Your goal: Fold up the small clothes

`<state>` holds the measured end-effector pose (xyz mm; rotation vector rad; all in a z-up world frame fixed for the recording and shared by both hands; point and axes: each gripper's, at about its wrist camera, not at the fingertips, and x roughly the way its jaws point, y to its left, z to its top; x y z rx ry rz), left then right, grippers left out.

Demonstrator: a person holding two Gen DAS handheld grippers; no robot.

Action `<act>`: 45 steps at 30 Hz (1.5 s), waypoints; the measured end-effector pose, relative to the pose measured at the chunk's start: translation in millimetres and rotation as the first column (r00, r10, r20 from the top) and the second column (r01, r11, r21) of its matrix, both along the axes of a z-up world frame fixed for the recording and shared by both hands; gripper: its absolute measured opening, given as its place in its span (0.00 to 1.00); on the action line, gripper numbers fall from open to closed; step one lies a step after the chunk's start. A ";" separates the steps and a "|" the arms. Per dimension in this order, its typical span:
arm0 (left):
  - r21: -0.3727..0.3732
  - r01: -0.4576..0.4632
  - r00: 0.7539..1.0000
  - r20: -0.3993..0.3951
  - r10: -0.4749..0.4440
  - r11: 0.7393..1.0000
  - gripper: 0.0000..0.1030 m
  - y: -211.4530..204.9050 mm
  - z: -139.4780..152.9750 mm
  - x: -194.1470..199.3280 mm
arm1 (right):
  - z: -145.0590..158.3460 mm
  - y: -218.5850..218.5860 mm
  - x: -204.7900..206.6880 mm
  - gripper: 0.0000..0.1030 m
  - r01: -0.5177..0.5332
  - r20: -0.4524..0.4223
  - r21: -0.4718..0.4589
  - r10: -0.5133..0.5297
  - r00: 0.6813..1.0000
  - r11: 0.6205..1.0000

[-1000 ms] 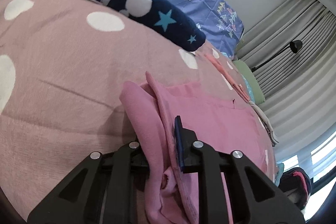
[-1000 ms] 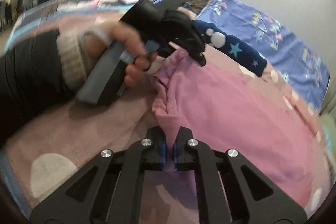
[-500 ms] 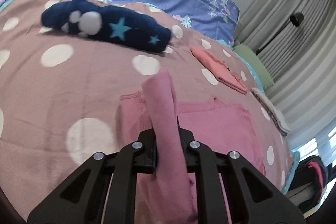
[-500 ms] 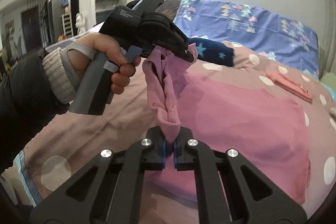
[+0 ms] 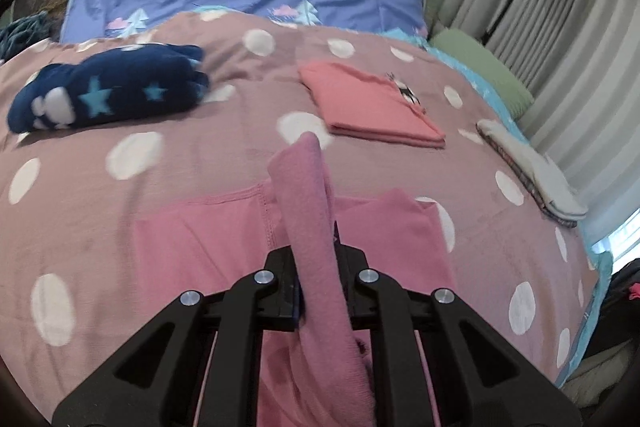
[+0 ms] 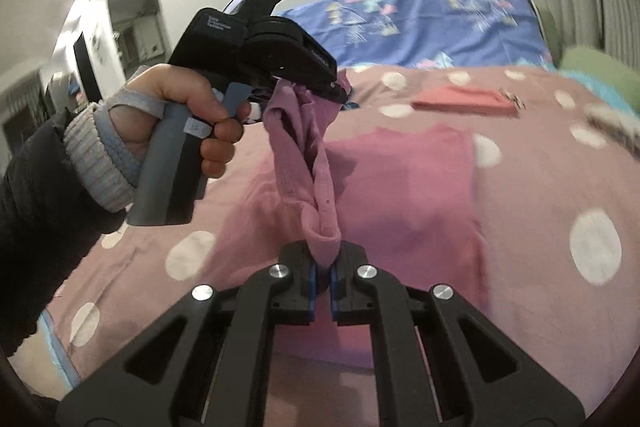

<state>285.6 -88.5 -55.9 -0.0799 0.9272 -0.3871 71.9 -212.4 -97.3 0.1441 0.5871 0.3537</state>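
Pink garment (image 6: pixel 400 187) between both grippers' jaws

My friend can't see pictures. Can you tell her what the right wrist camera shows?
Two grippers hold up one edge of a pink garment above a polka-dot bedspread: the right gripper pinches it at the bottom, the left gripper, held in a hand, pinches it higher. A folded coral garment lies behind.

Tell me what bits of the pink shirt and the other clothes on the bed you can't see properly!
- Pink cotton garment: its near part is hidden behind the left gripper in the left wrist view, and behind the right gripper in the right wrist view.
- Navy starred fleece bundle: almost wholly hidden behind the left gripper in the right wrist view.
- White folded cloth: only a blur at the right wrist view's edge.
- Tiny print on the folded coral garment: too small.
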 end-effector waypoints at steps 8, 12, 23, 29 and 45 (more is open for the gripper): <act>0.143 0.089 0.996 -0.005 -0.089 0.986 0.09 -84.1 -23.1 2.6 | -23.9 -55.4 -1.1 0.04 0.046 -0.058 0.141 -0.038 0.998 0.989; 0.236 0.097 0.995 -0.020 -0.095 0.967 0.17 -101.3 -39.5 9.3 | -35.9 -73.2 9.5 0.04 0.046 -0.116 0.243 -0.018 0.993 0.969; 0.248 0.114 0.956 0.237 -0.174 0.962 0.60 -61.7 20.4 -89.4 | -53.3 -91.9 19.3 0.05 0.050 -0.189 0.401 0.029 0.982 0.915; 0.296 0.134 0.938 0.270 -0.218 0.946 0.70 -2.8 0.2 -192.3 | -53.9 -91.8 19.0 0.05 0.055 -0.197 0.397 0.026 0.980 0.916; 0.255 -0.048 0.986 0.169 0.005 0.966 0.71 51.2 -67.6 -218.6 | -30.3 -86.1 -1.4 0.04 0.172 -0.195 0.306 -0.116 0.974 0.936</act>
